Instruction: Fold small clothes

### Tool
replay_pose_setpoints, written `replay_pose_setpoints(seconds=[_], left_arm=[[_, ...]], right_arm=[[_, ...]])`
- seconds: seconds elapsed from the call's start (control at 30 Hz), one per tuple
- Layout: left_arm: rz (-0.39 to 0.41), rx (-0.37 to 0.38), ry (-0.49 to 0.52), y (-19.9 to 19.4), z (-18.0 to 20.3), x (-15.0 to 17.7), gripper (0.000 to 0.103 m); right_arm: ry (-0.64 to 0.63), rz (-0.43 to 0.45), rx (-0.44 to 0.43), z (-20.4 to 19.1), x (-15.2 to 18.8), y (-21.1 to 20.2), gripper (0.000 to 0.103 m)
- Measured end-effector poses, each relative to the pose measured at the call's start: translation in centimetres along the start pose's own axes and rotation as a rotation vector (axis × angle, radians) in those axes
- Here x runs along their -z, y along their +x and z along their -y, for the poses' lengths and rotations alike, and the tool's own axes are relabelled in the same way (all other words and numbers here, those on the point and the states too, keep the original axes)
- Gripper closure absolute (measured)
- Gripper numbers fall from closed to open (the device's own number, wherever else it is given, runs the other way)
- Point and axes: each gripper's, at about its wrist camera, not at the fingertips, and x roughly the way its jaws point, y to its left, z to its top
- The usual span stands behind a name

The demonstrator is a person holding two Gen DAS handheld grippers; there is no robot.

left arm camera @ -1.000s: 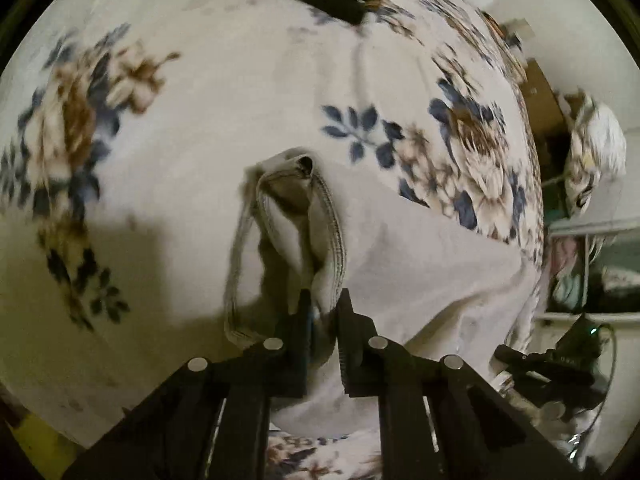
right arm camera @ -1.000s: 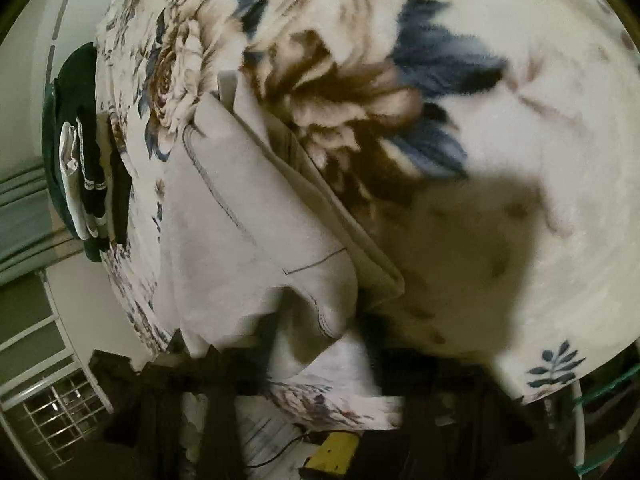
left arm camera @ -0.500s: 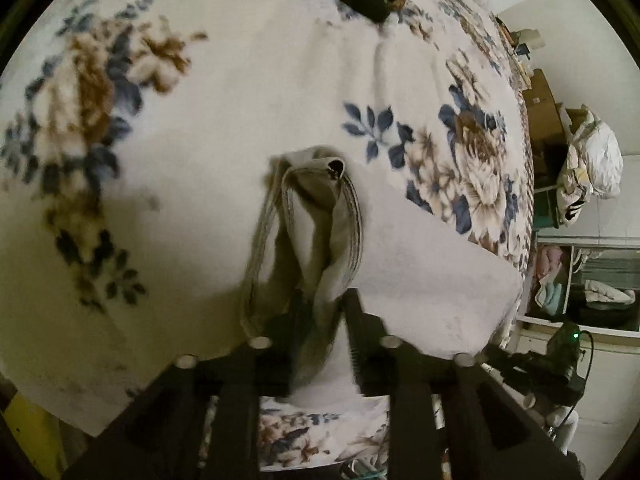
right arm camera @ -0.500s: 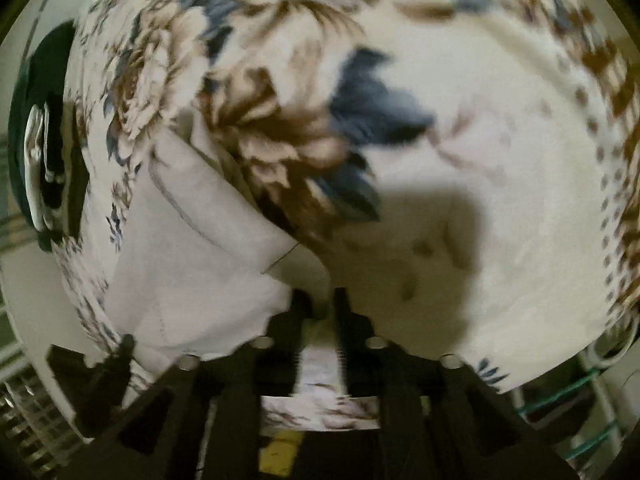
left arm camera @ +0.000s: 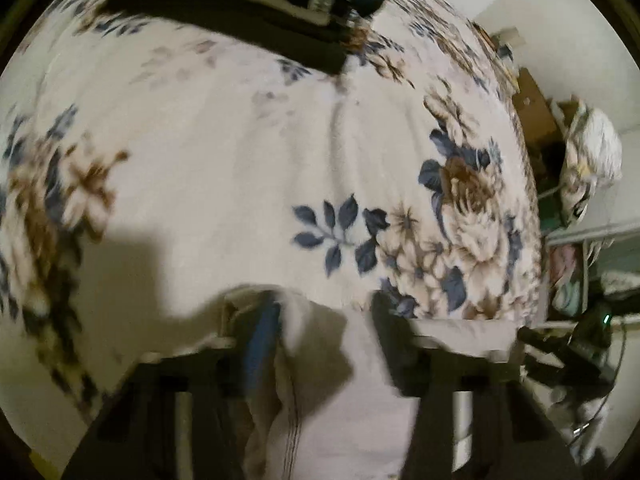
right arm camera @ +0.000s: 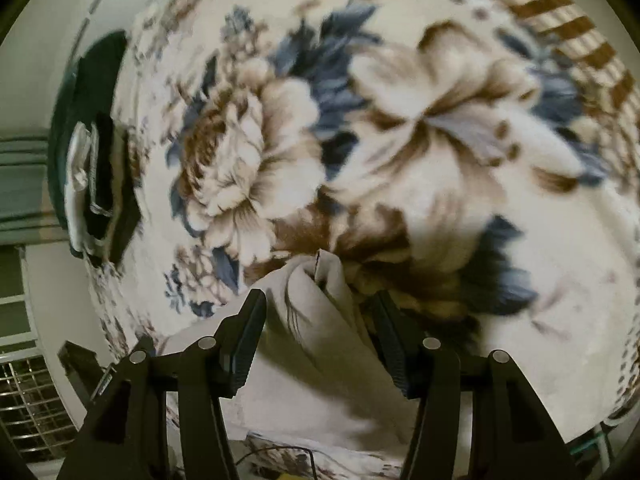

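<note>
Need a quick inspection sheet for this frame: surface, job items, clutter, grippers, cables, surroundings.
Surface: floral blanket, blue and brown flowers on cream.
Job's things: beige garment bunched on the blanket, lying between the spread fingers of both grippers.
Clutter: dark clothes at the far edge of the blanket; dark green garment at the blanket's edge in the right wrist view.
Grippers: left gripper open, blurred; right gripper open, fingers either side of the fabric fold.
Cables: thin dark cable below the blanket edge.
Surroundings: cardboard box, shelf with clothes, wire rack.
</note>
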Motion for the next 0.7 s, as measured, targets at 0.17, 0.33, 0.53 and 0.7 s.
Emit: replay_pose_setpoints(seconds=[0.17, 0.33, 0.53, 0.7], left_arm=[[0.002, -0.051, 0.022, 1.2, -1.4, -0.8, 0.096], [-0.028, -0.046, 0.018, 2.4, -2.2, -1.4, 0.096], [-0.047, 0.011, -0.037, 0.8, -2.9, -1.4, 0.090], [0.000, 0.141, -0.138, -1.7, -5.2, 0.3, 0.039]], right_arm=[[0.091, -0.027, -0.055, 0.8, -0.6, 2.2, 0.084], [0.148, -0.021, -0.048, 1.6, -1.4, 3.3, 0.086], [0.085, -0.065, -0.042, 0.5, -2.2, 3.1, 0.076], [0.041, -0.084, -0.141, 2.0, -2.7, 1.2, 0.043]])
